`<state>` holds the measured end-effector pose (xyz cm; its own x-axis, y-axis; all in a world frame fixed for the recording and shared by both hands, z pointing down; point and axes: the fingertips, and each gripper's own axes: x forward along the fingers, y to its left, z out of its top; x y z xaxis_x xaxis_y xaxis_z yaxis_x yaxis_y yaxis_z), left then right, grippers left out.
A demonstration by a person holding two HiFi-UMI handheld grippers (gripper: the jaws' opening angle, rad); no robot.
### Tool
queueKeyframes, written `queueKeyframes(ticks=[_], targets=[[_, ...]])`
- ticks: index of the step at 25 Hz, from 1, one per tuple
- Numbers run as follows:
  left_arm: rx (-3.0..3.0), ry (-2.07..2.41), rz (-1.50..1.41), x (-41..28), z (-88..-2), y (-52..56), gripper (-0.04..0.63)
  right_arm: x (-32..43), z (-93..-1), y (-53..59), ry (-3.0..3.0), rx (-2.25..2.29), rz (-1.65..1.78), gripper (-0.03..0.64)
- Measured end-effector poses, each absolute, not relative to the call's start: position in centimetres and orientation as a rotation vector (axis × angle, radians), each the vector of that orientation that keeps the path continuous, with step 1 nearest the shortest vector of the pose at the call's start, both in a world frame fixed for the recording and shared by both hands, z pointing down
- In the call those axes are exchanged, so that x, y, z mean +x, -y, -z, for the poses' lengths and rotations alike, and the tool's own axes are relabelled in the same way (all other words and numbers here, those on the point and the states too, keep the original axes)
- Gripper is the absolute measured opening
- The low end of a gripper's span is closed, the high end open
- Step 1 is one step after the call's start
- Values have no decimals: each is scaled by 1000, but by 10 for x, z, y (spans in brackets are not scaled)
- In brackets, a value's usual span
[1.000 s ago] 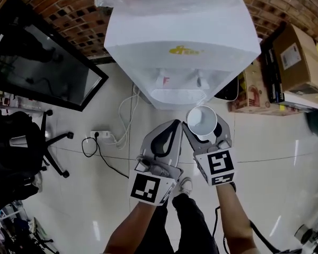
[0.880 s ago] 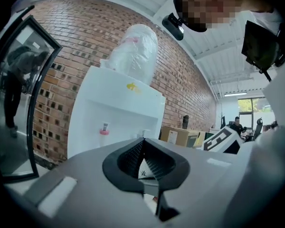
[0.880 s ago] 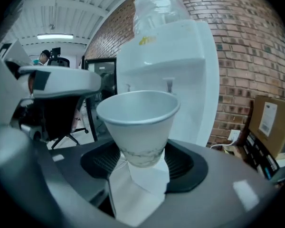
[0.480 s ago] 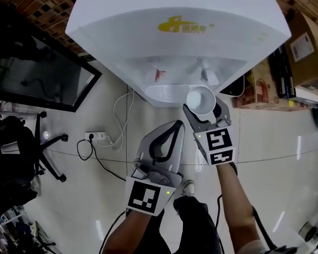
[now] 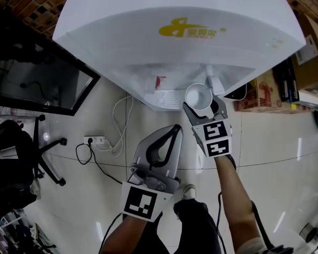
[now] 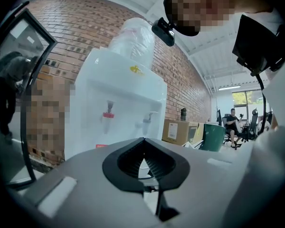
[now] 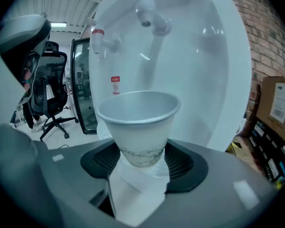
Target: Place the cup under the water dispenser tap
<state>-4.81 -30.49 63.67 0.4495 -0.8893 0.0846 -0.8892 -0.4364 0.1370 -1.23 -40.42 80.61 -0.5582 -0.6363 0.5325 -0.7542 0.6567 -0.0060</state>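
Note:
A white paper cup (image 5: 197,96) (image 7: 138,120) stands upright between the pads of my right gripper (image 5: 202,108) (image 7: 143,148), which is shut on its lower part. The cup hangs close in front of the white water dispenser (image 5: 175,30) (image 7: 199,65), just below and before the right-hand tap (image 5: 212,82) (image 7: 151,17). The red tap (image 7: 100,38) (image 6: 108,114) is to its left. A drip tray (image 5: 167,97) lies left of the cup. My left gripper (image 5: 168,137) (image 6: 143,139) is shut and empty, held lower and further back from the dispenser.
Cardboard boxes (image 5: 310,46) and clutter stand right of the dispenser. A power strip with cables (image 5: 96,140) lies on the tiled floor at its left, near a dark glass panel (image 5: 37,81) and an office chair (image 5: 40,142). The person's shoe (image 5: 188,191) is below.
My right gripper has carried the cup forward and down toward the dispenser, up to the right tap. The left gripper has sunk a little. The dispenser now looms larger in the head view.

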Motion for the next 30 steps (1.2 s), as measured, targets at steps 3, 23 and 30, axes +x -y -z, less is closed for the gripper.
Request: queueKeyframes(ticks=[3,23,30], targets=[[2532,1576,-9,-52,-637,306,-15,-12,-812,407,2371,1083,-341,299],[2491,1576,-61,-55,-644,304,-15,-1,-814,394,2412,1077,-444,357],[2464,1572,-96,-52,-622,290,-15,12,-779,358,2389,1046,-447,357]])
